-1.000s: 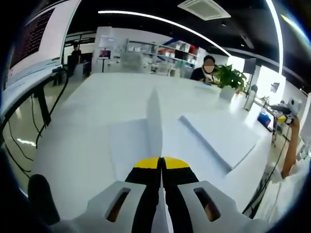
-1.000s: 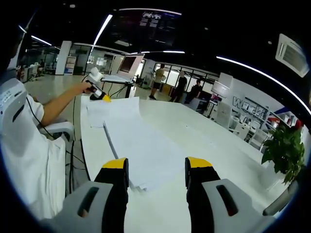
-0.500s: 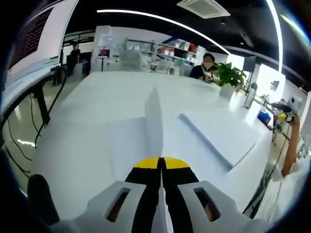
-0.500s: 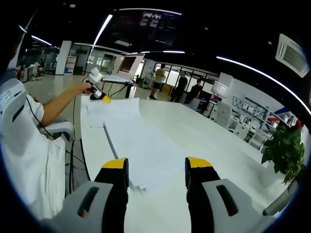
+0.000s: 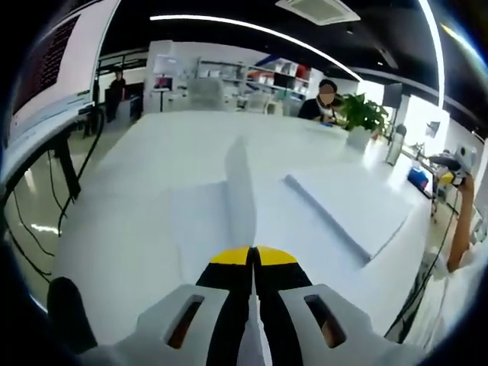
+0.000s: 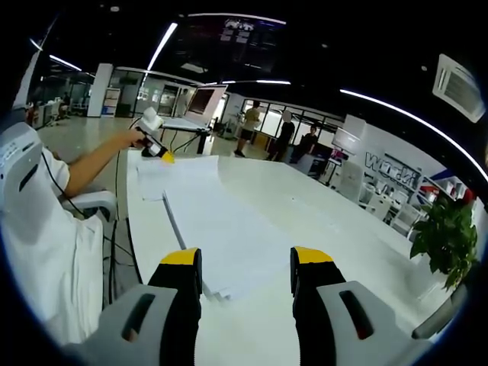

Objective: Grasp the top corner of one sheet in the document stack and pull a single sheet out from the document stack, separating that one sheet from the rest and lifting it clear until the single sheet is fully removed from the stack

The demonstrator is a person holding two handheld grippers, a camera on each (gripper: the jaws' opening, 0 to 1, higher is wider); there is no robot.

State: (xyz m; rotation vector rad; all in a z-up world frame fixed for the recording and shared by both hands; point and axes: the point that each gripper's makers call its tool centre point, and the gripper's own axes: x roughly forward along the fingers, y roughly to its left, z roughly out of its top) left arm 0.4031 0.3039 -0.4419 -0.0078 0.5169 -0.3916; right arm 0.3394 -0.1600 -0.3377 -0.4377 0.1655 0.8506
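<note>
- The white table carries the document stack at about 2 o'clock in the left gripper view; in the right gripper view it lies at 12 o'clock from the jaws
- The single sheet has swung slightly toward 11 o'clock since a second ago; it lies beside the stack, seemingly off it, so removal looks nearly done
- The left gripper is clamped on the sheet's corner, arm reaching low over the table
- The right gripper hovers spread wide, unmoved, holding nothing
</note>
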